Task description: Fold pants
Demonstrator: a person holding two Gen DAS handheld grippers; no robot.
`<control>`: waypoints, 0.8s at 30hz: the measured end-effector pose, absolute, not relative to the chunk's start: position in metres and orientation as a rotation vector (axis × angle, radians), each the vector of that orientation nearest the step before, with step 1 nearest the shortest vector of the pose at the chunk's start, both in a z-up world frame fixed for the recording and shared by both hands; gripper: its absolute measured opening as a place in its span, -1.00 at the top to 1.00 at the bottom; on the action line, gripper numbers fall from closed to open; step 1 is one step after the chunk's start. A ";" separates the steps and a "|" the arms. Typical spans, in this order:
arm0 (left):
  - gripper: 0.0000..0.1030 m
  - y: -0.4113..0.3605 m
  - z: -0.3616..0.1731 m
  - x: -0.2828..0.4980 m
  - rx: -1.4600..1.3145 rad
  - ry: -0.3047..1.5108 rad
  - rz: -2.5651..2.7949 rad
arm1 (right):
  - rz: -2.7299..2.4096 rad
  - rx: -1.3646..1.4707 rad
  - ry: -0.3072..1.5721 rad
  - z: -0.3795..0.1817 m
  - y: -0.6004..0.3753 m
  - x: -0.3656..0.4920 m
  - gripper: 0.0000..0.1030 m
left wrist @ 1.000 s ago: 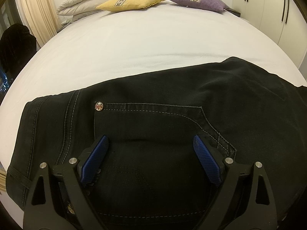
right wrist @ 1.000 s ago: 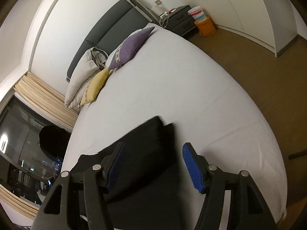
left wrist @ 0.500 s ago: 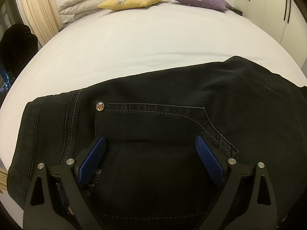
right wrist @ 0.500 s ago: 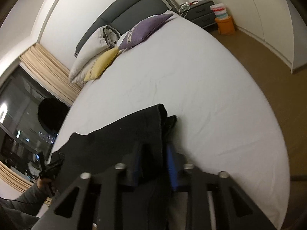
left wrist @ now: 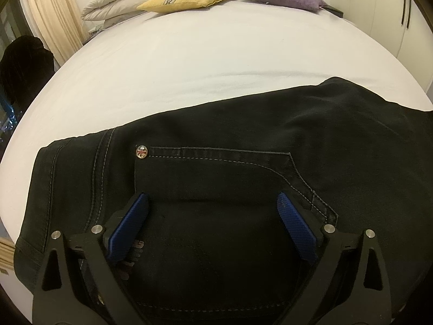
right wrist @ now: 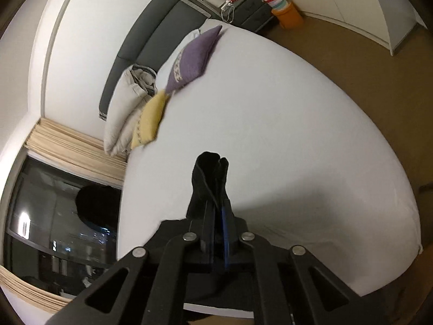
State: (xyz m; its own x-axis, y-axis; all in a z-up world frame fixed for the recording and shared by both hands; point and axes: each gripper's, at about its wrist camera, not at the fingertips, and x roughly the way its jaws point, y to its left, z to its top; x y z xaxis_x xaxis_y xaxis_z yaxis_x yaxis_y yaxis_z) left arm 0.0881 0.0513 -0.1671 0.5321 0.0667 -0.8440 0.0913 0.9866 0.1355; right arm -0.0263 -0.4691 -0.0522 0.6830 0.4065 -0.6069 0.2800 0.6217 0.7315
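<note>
Our right tool (right wrist: 216, 218) is clamped on the hem end of the black pants (left wrist: 216, 178); our left tool (left wrist: 212, 220) hangs over the back pocket, its jaws opening with nothing pinched. Pants lie on the white bed (left wrist: 189, 62). We should carry the hem straight toward the waistband, edges aligned. Dark denim, contrast stitching, shiny rivet (left wrist: 142, 152).

Black jeans (left wrist: 243, 140) are lying across the near part of a white bed (left wrist: 189, 62), back side facing up, waistband sitting toward the left. Grey contrast stitching is outlining a back pocket (left wrist: 216, 184), with a small round metal rivet (left wrist: 142, 152) showing at its upper left corner. At the far end, a bunched hem (right wrist: 209, 181) is standing clear above the sheet, pinched upright.
</note>
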 end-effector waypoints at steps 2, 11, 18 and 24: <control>-0.94 0.052 -0.167 0.089 0.169 1.014 -0.013 | -0.075 0.710 0.925 -0.049 -0.464 -0.012 0.89; -0.95 0.054 -0.167 0.090 0.162 1.006 -0.016 | -0.187 0.850 0.934 -0.103 -0.508 -0.033 0.86; -0.96 0.055 -0.169 0.090 0.161 0.998 -0.009 | -0.007 1.110 0.984 -0.174 -0.505 -0.044 0.28; -0.96 0.057 -0.170 0.089 0.160 1.001 -0.012 | -0.002 1.161 0.953 -0.201 -0.502 -0.029 0.79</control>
